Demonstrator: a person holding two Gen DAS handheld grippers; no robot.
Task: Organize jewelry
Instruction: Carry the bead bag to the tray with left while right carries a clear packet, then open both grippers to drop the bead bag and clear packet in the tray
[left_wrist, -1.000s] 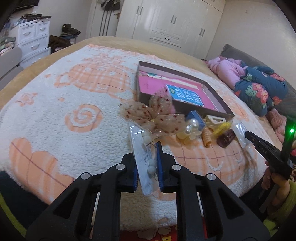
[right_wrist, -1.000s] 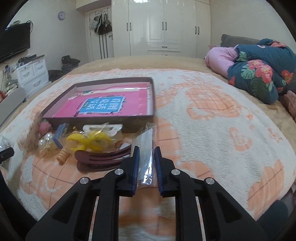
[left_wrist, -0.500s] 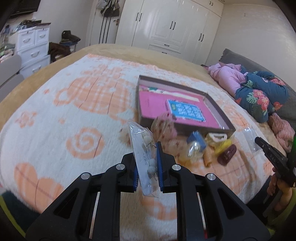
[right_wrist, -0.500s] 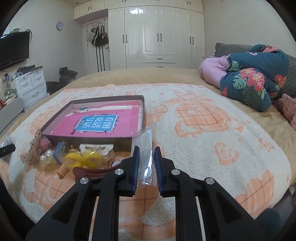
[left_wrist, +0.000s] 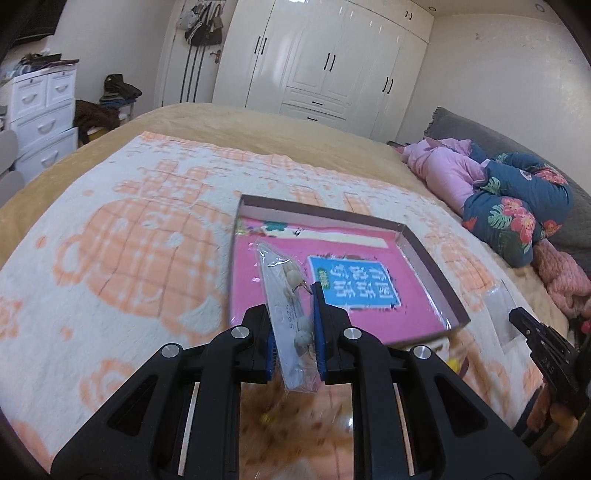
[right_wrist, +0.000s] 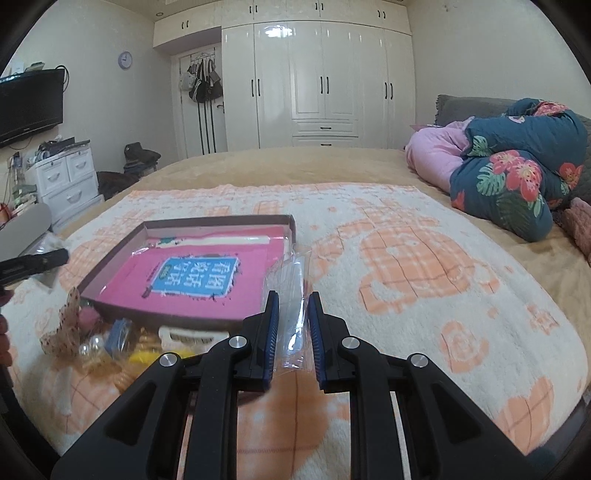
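- A clear pouch of pearl earrings (left_wrist: 291, 325) is clamped in the left hand-held gripper (left_wrist: 293, 345), its long axis running up and away along the fingers.
- The shallow pink-lined box (left_wrist: 432, 266) is seen just beyond and slightly right of that pouch, at frame centre.
- An empty-looking clear sleeve (right_wrist: 293, 314) is pinched in the right hand-held gripper (right_wrist: 292, 332), beside the box's right wall.
- The left hand-held gripper is judged nearer the box interior.
- Loose hair accessories (right_wrist: 96, 339) are left on the bed blanket (right_wrist: 424, 258), lower left.

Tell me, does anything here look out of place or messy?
Yes. Loose accessories lie heaped on the blanket against the box wall, not inside it. The box holds only a pink book.
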